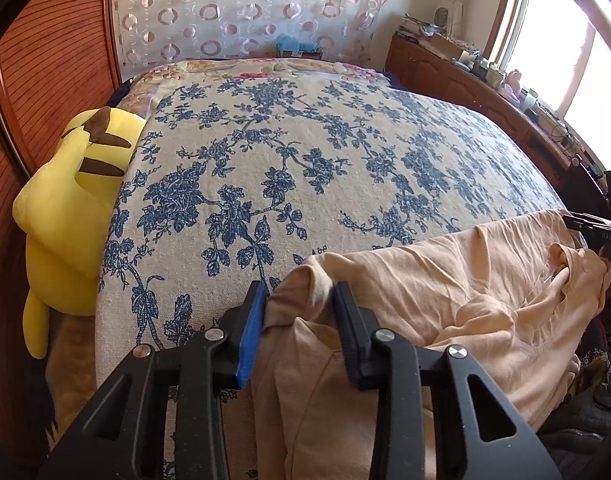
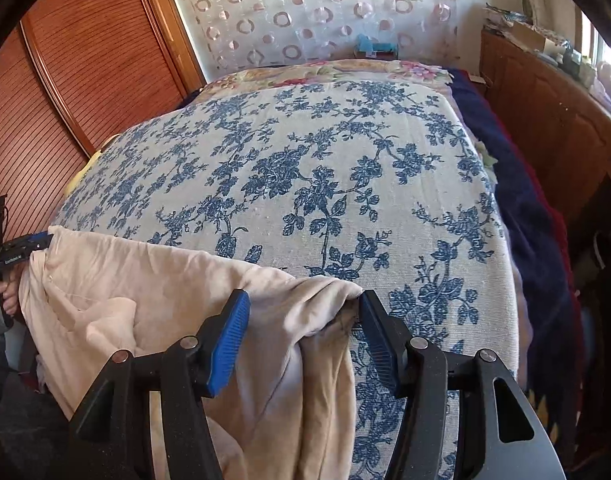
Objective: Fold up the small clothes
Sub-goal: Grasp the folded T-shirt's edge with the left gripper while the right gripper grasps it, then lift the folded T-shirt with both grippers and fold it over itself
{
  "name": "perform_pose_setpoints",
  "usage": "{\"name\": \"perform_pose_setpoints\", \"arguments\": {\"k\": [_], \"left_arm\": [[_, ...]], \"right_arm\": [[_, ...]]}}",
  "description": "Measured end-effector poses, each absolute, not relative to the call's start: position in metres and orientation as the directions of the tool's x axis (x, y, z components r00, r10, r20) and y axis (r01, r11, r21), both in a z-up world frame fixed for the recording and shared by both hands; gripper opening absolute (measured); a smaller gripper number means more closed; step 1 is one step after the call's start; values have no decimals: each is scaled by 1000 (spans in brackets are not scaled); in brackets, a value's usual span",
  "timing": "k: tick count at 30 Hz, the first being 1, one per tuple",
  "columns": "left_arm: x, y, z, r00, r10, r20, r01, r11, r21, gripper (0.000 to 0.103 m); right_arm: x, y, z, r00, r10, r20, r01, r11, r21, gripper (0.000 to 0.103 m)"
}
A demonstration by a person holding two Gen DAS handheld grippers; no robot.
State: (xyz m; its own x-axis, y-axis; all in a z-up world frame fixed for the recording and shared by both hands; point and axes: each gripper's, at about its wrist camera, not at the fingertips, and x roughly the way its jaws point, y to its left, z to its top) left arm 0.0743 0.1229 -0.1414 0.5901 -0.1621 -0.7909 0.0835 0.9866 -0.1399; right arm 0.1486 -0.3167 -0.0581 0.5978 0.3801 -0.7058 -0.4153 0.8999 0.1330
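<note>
A: While the peach shirt (image 1: 445, 292) lies along the near edge of the bed (image 1: 305, 152), where does it sit from each claw?

B: For the left gripper (image 1: 299, 320), one shoulder of the shirt is gathered between its two pads, and the rest of the cloth runs away to its right side. The pads touch the fold on both sides, so I judge they are clamped on it, though not tightly closed.

A: And the right gripper (image 2: 303, 334)?

B: Its jaws stand apart. The other shoulder hangs between them, against the right pad, and the left pad does not touch the cloth. The shirt stretches away to its left.

A: So the long axis goes from one claw to the other?

B: Yes, the shoulder line lies across, parallel with the bed edge, and the body of the shirt hangs down toward the person. Each gripper is nearest to its own corner. I think the right one must close first, before both carry the shirt forward over the blue flowered cover (image 2: 325, 184).
</note>
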Motion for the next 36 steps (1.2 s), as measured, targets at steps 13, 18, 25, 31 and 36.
{"name": "perform_pose_setpoints", "arguments": {"k": [13,18,25,31,36], "left_arm": [[51,104,-100,655,-200,-729,164,979,-120,9],[24,98,-45,734,-232,-638,206,972,-116,9],[-14,89,23,819,-275,-504,267,959,-90,9],[-40,92,66,890,-246,-383,246,968,-51,9],[-53,106,106,934,-229,-274,227,973,-41,9]], "right_arm": [[109,-283,-40,617,337,-711,-497,868,-20,8],[75,-298,13,702,383,-601,-493,870,-23,8],[13,-319,75,773,441,-456,-517,855,-51,8],[-33,-337,122,824,464,-325,-512,856,-76,8],[-68,-344,151,848,470,-245,-509,852,-126,8]]}}
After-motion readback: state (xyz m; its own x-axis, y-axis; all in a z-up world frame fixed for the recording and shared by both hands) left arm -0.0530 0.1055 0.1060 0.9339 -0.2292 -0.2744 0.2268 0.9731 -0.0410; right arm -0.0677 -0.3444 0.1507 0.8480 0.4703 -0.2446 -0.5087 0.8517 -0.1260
